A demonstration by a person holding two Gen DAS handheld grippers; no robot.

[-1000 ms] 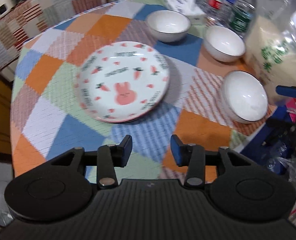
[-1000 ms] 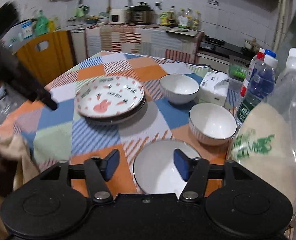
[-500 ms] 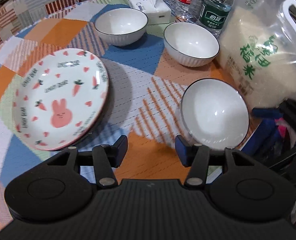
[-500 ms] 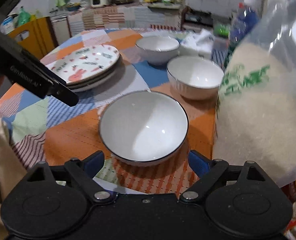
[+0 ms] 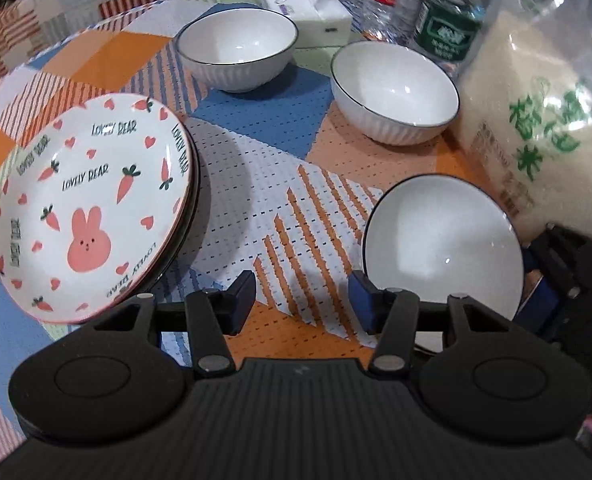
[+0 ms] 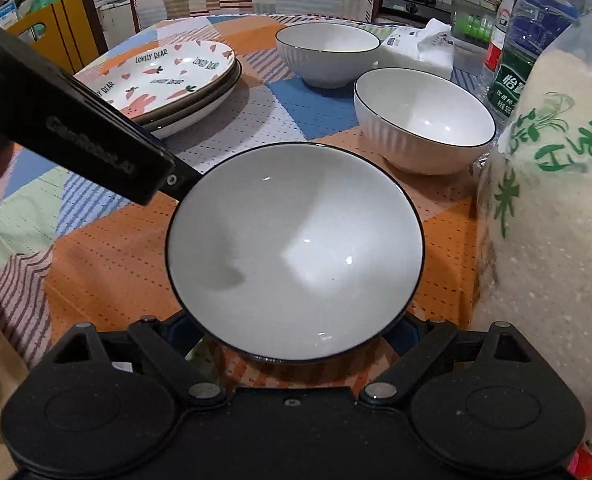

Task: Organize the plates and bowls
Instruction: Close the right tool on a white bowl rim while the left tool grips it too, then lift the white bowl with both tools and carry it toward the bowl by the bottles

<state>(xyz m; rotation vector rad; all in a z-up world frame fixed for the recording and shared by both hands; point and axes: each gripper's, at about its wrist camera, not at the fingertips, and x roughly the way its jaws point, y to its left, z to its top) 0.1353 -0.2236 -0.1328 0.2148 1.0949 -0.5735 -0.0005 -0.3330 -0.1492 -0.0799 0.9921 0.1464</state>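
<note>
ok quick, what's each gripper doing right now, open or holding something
Left gripper: open, holding nothing, over the tablecloth.
Right gripper: spread wide around the nearest white bowl; its fingertips are hidden under the bowl, so a grip cannot be told.

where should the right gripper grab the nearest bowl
Probably across the outer wall of the near bowl, coming low from the near table edge. It sits upright, round and flared, and the right gripper already straddles its near side with jaws wide; whether they touch it is hidden.

Plate stack (image 5: 91, 208) left, nearest bowl (image 5: 442, 246) right, two bowls (image 5: 235, 50) (image 5: 394, 92) behind, rice bag (image 5: 544, 128) far right.
</note>
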